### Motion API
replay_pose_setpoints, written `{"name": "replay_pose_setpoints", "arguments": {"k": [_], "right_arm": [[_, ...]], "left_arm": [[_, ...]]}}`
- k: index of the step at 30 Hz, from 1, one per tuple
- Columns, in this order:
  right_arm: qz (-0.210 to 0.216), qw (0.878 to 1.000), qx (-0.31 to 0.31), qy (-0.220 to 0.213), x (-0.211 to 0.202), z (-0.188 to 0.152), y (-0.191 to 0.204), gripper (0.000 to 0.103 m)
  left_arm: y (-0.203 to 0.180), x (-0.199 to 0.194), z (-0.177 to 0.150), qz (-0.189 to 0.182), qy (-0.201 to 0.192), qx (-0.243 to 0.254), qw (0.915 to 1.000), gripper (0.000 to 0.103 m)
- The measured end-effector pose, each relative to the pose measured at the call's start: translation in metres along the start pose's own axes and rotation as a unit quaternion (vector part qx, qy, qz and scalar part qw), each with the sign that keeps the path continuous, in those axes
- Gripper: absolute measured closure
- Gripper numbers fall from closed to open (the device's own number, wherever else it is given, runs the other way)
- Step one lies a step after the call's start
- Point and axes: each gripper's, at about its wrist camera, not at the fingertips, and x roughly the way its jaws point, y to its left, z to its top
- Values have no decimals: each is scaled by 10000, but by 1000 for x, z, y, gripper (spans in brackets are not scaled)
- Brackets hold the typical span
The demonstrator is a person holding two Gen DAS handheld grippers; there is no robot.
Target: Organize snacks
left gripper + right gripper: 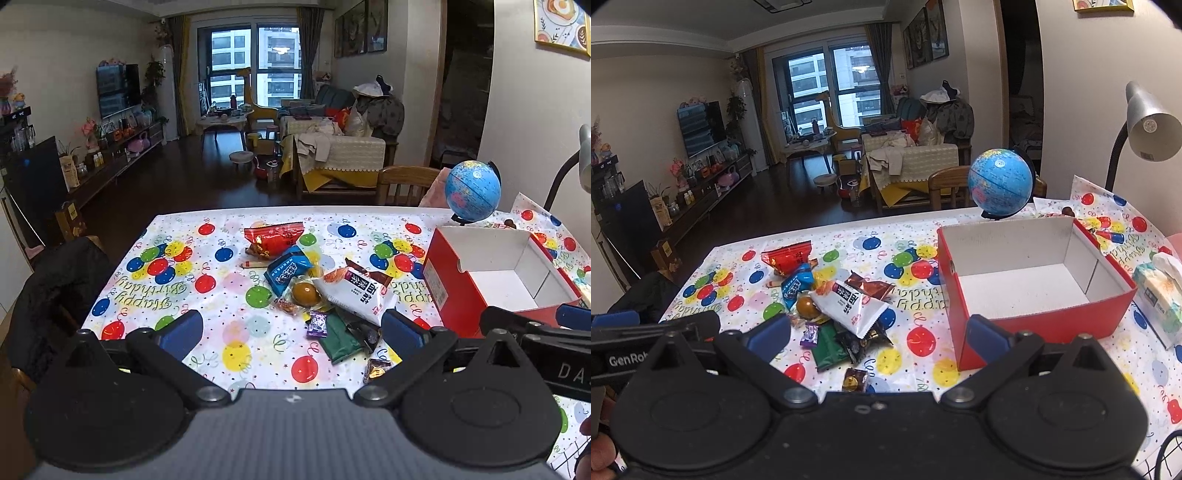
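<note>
A heap of snack packets lies mid-table: a red bag (pixel 274 236) (pixel 786 257) at the far end, a blue packet (pixel 288 268) (pixel 796 286), a white packet (pixel 356 295) (pixel 849 308), a green packet (pixel 341 339) (pixel 829 349) and small wrapped sweets (pixel 376 369) (pixel 855 380). To the right stands a red cardboard box (pixel 491 280) (pixel 1038 291), white inside, with nothing in it. My left gripper (pixel 291 332) hangs open over the near table edge before the heap. My right gripper (pixel 879 338) is open too, between heap and box, holding nothing.
A balloon-print cloth (pixel 229 280) (pixel 916 266) covers the table. A blue globe (pixel 472 190) (pixel 1001 182) stands behind the box, a desk lamp (pixel 1148 129) at the far right, a tissue pack (pixel 1160 295) right of the box. A wooden chair (pixel 406 182) sits at the far side.
</note>
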Motion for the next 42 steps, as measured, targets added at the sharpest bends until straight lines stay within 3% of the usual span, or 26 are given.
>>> {"name": "replay_pose_setpoints", "arguments": {"k": [25,42], "right_arm": [[-73,9999,21,-112,-18,0,-21,2],[238,9993,-208,187,17,4,-39,4]], "left_arm": [[-24,-16,-4,-143,-45,69,9999,0],[-41,15,-2,173,240,-86,9995,0]]}}
